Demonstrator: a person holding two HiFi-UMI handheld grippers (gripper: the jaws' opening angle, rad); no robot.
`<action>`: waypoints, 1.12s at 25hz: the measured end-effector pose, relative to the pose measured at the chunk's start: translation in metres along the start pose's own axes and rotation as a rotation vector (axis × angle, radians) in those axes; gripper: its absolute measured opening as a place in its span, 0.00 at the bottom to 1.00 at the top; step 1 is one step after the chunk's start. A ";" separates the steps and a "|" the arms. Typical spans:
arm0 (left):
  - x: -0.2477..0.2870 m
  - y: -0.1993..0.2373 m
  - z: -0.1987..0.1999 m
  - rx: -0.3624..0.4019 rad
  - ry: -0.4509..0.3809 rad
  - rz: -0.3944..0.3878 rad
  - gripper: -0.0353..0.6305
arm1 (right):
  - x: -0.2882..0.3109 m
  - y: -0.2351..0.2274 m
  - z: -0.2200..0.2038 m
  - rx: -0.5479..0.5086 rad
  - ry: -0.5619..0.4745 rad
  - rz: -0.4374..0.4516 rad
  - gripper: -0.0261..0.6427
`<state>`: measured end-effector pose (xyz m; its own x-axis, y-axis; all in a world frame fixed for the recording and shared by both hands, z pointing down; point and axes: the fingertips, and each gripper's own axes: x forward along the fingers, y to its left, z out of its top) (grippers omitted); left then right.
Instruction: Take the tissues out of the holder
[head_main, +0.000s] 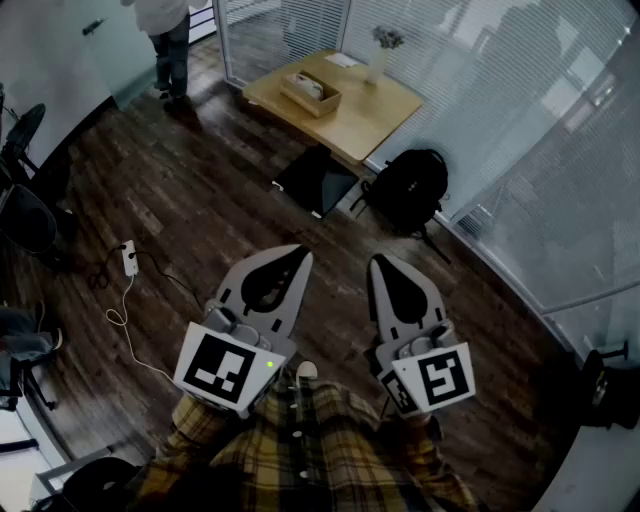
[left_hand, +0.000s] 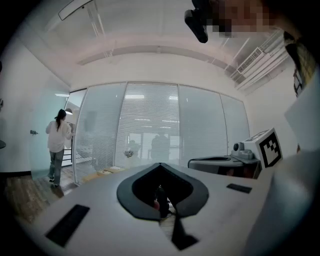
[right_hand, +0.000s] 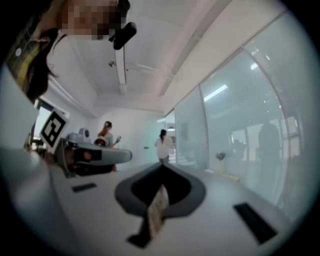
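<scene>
The wooden tissue holder (head_main: 311, 94), with white tissue showing in it, stands on a light wooden table (head_main: 375, 122) far ahead, by the glass wall. A vase of flowers (head_main: 381, 52) shares that table. Both grippers are held close to my body, level, over the dark wooden floor and well short of the table. My left gripper (head_main: 301, 251) has its jaws meeting at the tip with nothing between them. My right gripper (head_main: 378, 261) sits beside it, its jaws also together and empty. Each gripper view shows its own jaws closed, left gripper (left_hand: 160, 164) and right gripper (right_hand: 161, 165).
A black backpack (head_main: 410, 190) and a flat black bag (head_main: 318, 181) lie on the floor in front of the table. A power strip (head_main: 128, 257) with a white cable lies at the left, near dark chairs (head_main: 25, 215). A person (head_main: 166, 30) stands at the far left.
</scene>
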<state>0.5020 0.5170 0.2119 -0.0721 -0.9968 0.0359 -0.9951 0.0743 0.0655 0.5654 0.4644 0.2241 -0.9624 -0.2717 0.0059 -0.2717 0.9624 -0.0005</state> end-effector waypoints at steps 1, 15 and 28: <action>0.001 0.000 0.000 0.006 0.007 0.006 0.06 | -0.001 0.000 0.000 0.001 0.000 0.000 0.06; 0.017 -0.019 -0.006 0.004 0.017 0.027 0.06 | -0.019 -0.019 -0.008 0.029 -0.015 0.002 0.06; 0.052 0.057 -0.012 -0.005 0.021 0.077 0.06 | 0.066 -0.031 -0.018 0.018 0.006 0.046 0.06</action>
<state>0.4423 0.4702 0.2295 -0.1470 -0.9872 0.0621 -0.9862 0.1511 0.0670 0.5102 0.4162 0.2427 -0.9738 -0.2271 0.0110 -0.2273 0.9736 -0.0194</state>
